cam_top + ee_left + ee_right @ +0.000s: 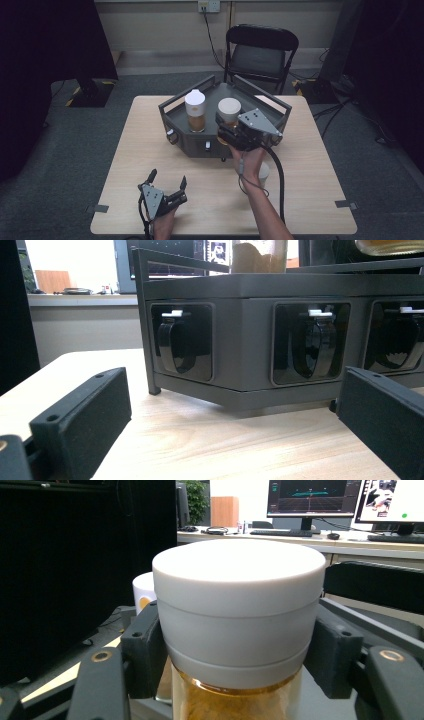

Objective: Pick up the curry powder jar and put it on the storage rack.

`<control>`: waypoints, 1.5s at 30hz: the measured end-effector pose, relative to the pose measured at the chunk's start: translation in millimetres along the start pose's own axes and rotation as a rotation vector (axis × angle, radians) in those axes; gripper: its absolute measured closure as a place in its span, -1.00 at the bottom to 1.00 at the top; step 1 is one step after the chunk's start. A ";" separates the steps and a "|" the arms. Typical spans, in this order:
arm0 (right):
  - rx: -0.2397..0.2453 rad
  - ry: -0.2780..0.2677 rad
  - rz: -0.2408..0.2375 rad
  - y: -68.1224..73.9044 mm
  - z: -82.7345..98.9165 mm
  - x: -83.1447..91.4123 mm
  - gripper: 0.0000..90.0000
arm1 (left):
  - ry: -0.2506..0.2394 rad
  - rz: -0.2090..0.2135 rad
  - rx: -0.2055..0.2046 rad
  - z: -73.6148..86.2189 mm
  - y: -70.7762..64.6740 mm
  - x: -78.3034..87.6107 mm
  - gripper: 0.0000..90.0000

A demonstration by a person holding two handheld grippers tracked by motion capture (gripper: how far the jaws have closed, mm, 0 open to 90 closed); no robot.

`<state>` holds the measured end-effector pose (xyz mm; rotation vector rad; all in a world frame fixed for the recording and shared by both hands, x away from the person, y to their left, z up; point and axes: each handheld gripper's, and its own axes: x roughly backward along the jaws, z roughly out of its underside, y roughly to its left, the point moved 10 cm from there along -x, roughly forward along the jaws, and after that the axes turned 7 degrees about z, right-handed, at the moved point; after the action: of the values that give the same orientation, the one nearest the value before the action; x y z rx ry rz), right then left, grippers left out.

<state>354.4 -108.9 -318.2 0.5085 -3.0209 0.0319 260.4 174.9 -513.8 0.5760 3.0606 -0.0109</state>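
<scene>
A glass jar (229,109) of amber contents with a wide white lid (240,595) hangs over the right half of the dark grey tray (171,116). My right gripper (226,126) is shut on it, and its pads (145,645) press the lid's lower band from both sides. A second white-capped amber jar (195,111) stands in the tray's left half, and it appears behind the held one (142,592). My left gripper (168,178) rests low near the table's front left. It is open with nothing between its jaws, facing the tray's front wall (240,340).
The tray's front wall has recesses with black clips (312,345). A white round object (264,172) lies on the table, partly hidden by the right hand. A black folding chair (260,50) stands beyond the table's far edge. Dark stands flank both sides.
</scene>
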 end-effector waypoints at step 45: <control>0.014 0.089 0.065 -3.1 5.0 -68.9 -0.26 | 0.001 0.000 -0.001 0.0 0.1 0.1 -0.99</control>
<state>420.0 -89.6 -328.7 0.3980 -2.9512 0.0772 260.4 175.0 -513.8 0.5769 3.0611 -0.0089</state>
